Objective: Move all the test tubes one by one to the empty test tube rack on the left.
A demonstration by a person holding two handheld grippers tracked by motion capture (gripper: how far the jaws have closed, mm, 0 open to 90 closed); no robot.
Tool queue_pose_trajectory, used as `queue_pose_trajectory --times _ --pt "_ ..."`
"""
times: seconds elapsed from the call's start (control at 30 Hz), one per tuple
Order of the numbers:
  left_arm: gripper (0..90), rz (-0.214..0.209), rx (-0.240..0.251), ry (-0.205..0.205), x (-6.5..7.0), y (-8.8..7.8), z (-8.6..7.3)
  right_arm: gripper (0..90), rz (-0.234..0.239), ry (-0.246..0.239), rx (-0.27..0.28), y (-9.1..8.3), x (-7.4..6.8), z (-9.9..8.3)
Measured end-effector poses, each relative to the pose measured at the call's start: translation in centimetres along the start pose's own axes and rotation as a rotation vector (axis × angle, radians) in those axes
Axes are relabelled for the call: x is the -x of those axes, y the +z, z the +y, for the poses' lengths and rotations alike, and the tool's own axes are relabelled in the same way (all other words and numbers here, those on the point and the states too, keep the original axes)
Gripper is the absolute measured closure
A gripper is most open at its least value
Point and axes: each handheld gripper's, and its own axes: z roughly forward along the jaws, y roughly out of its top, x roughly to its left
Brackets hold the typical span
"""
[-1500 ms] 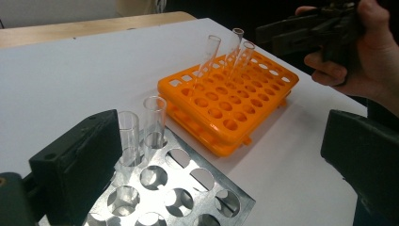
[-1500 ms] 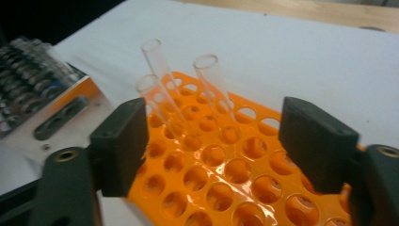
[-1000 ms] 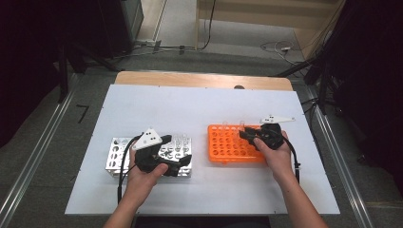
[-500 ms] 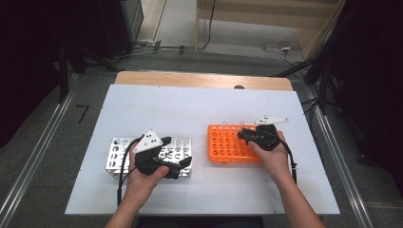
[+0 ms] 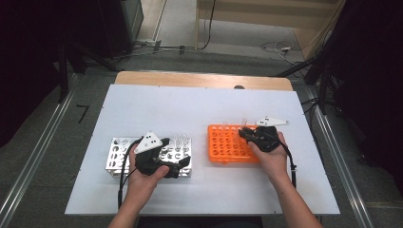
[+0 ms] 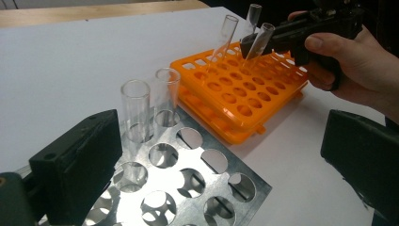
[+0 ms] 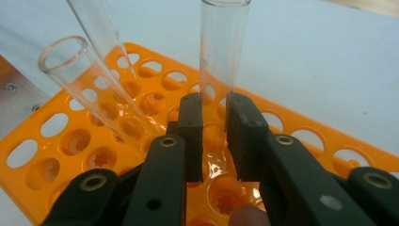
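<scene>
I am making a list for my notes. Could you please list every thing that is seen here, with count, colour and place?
Clear glass test tubes in orange rack: three, far rows; one gripped.
Clear glass test tubes in metal rack: two, upright, side by side.
Orange plastic tube rack: one, table right.
Silver metal tube rack: one, table left.
White table: one, with wooden far edge.
Left tool: black, open, over metal rack.
Right tool: black, shut on a tube.
Hands: two, holding the tools.
</scene>
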Motion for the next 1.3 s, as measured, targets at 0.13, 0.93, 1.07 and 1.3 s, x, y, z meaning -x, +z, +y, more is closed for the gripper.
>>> queue_pose_trajectory --times 0.13,0.93,1.07,1.3 --pt "0.0 -0.005 0.009 0.004 0.2 -0.1 0.2 74.1 -0.004 0.013 0.050 -0.6 0.1 0.1" --pt "0.0 -0.016 0.023 0.034 0.5 -0.8 0.8 74.1 0.052 0.046 0.127 -4.7 0.8 0.8" --pt "0.0 -0.023 0.024 0.043 0.8 -0.8 0.9 74.0 0.072 0.041 0.126 -5.6 0.4 0.6" --pt "0.0 -0.031 0.027 0.045 1.0 -0.7 1.0 74.0 0.115 0.021 0.129 -7.0 -0.9 0.4"
